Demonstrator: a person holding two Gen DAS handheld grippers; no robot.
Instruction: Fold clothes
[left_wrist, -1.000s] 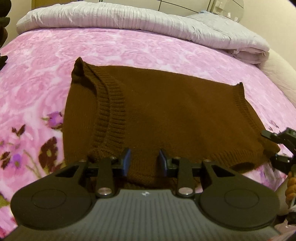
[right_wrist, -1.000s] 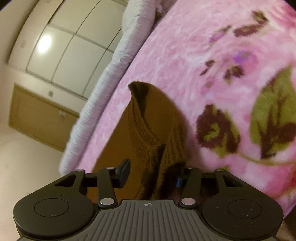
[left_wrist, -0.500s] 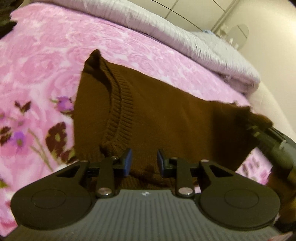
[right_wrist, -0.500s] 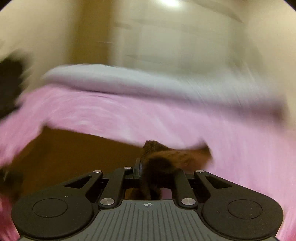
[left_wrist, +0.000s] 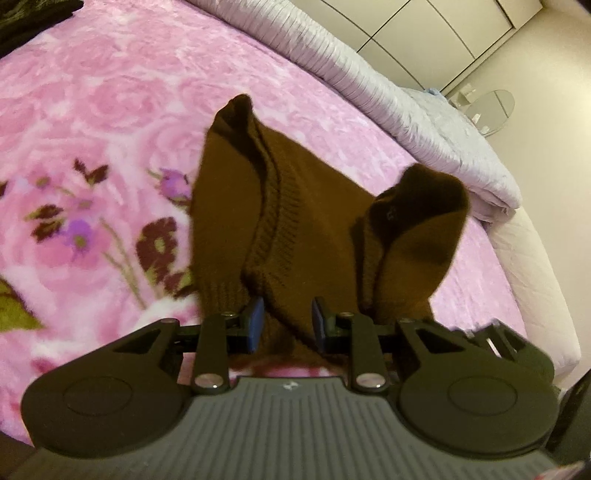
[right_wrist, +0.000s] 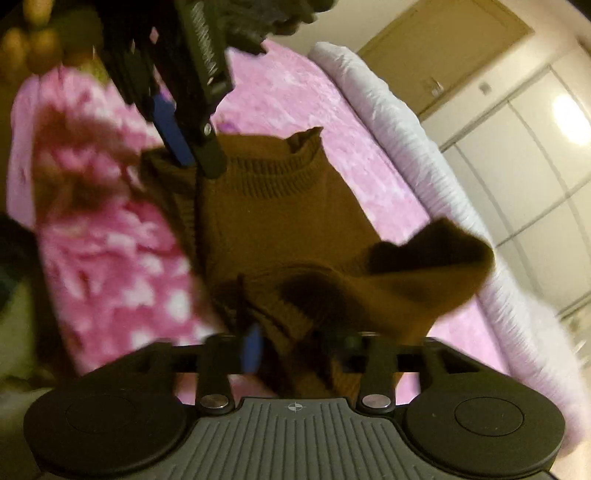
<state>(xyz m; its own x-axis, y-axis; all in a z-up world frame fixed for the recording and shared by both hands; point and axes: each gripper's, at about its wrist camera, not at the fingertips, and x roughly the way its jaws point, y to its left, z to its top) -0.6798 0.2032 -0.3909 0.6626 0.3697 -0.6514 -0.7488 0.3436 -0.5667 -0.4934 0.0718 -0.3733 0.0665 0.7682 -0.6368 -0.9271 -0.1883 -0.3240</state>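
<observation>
A brown knit sweater (left_wrist: 306, 221) lies on a pink floral blanket (left_wrist: 92, 147). My left gripper (left_wrist: 287, 325) is shut on its near edge by the ribbed collar, and that edge is raised a little off the blanket. My right gripper (right_wrist: 291, 350) is shut on the sweater's (right_wrist: 277, 214) other end. It holds that end up as a raised flap (left_wrist: 417, 229), close beside the left gripper. Fabric hides the right gripper's right finger. In the right wrist view the left gripper (right_wrist: 195, 162) shows at the top, with its blue pad against the knit.
A rolled lilac-grey quilt (left_wrist: 369, 81) runs along the bed's far side, with white wardrobe doors (left_wrist: 443, 26) behind it. The white mattress edge (left_wrist: 535, 277) curves at the right. Dark clothing (left_wrist: 29, 22) sits at the top left corner. A round glass table (left_wrist: 491, 107) stands beyond the bed.
The right gripper has shut on the sweater's right end and swung it up and leftward beside the left gripper. The left gripper's jaws have narrowed on the near edge.
</observation>
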